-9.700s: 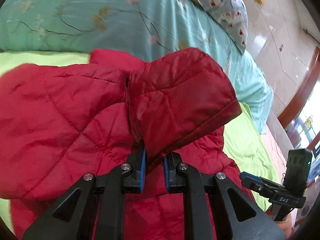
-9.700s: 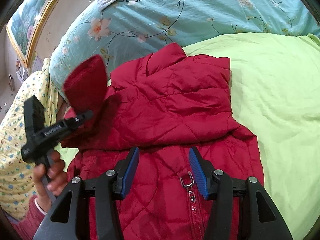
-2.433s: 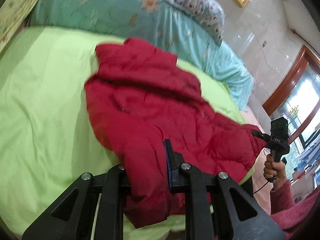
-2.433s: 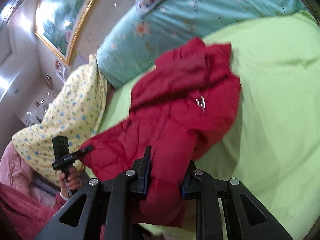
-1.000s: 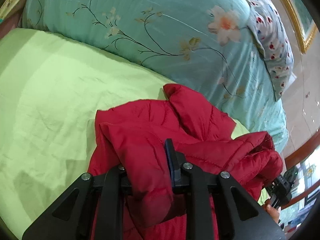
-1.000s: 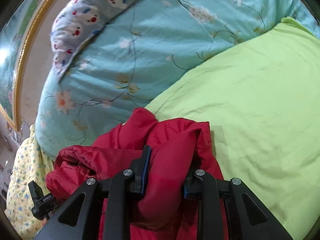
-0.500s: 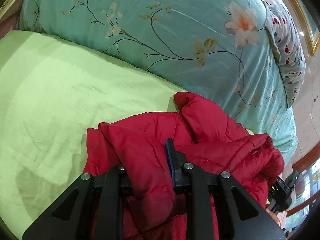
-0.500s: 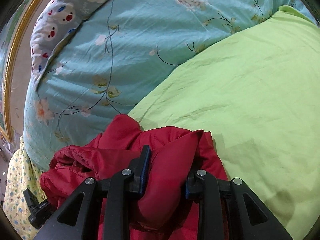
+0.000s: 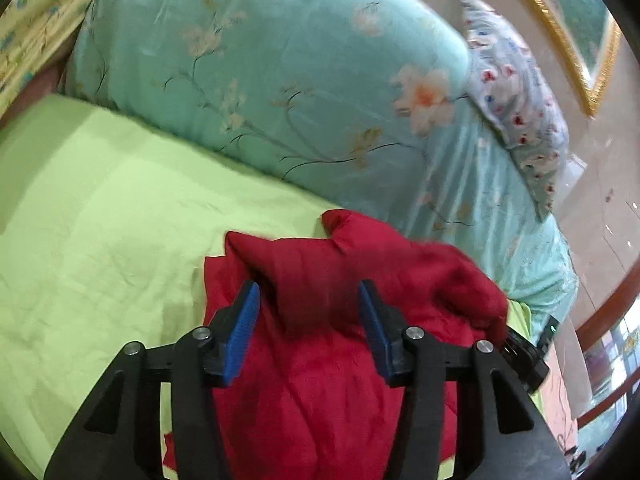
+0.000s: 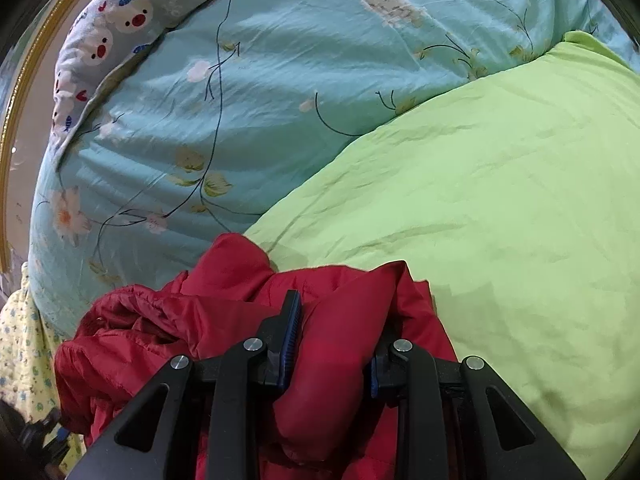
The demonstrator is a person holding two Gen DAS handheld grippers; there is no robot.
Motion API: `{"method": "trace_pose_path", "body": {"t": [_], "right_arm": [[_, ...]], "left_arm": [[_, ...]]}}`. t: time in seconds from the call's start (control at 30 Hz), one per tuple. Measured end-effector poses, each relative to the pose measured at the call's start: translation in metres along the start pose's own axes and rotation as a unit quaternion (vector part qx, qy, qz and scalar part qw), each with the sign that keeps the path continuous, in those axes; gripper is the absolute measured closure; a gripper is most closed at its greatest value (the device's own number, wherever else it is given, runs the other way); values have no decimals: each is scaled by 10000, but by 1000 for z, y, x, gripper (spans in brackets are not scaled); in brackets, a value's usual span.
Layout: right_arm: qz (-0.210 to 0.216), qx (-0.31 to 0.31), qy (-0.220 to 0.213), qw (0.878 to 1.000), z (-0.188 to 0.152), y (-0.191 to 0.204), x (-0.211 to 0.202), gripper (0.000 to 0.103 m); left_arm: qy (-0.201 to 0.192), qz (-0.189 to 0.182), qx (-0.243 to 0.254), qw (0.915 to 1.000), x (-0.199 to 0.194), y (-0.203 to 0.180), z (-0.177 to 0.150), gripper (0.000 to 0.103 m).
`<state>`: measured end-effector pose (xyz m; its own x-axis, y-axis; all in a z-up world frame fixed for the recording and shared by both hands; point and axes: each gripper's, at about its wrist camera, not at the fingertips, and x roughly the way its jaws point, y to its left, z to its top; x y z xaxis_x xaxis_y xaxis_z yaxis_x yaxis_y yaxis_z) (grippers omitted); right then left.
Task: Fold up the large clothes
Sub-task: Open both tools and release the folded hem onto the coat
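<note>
Releasing fold | left gripper [image 9: 308, 328] jaws just opening, red jacket [image 9: 320, 380] loose between | right gripper [image 10: 334, 344] clamped on hem, pinning fold toward 12 o'clock quilt [image 10: 248, 100].

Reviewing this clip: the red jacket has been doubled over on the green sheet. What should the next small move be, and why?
Probably open the right gripper and draw it back. The left gripper has just been opening, its blue pads clear of the red jacket, which lies folded on the green sheet. The right one is clamped on a bunched fold of the jacket, so that corner cannot settle flat until it lets go.
</note>
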<state>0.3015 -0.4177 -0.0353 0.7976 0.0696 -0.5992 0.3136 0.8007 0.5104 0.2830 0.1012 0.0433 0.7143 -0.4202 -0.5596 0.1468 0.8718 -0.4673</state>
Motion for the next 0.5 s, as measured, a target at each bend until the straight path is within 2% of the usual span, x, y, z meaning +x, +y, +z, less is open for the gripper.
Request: {"method": "trace_pose_path", "body": {"t": [0.17, 0.23, 0.3, 0.4, 0.5], "right_arm": [[-142, -62, 53, 9999, 3, 5, 13, 76], [-156, -81, 112, 9998, 5, 6, 16, 76], [-111, -54, 187, 9997, 7, 6, 16, 75], [211, 132, 234, 9994, 10, 4, 3, 64], [489, 144, 33, 9987, 11, 6, -31, 51]], "left_arm": [[439, -188, 860, 9951, 14, -44, -30, 54], [622, 30, 1275, 9899, 31, -63, -48, 54], [767, 390, 1468, 9854, 49, -71, -60, 54], [767, 771, 1522, 9823, 72, -67, -65, 54], [700, 879, 1433, 9833, 85, -60, -61, 54]]}}
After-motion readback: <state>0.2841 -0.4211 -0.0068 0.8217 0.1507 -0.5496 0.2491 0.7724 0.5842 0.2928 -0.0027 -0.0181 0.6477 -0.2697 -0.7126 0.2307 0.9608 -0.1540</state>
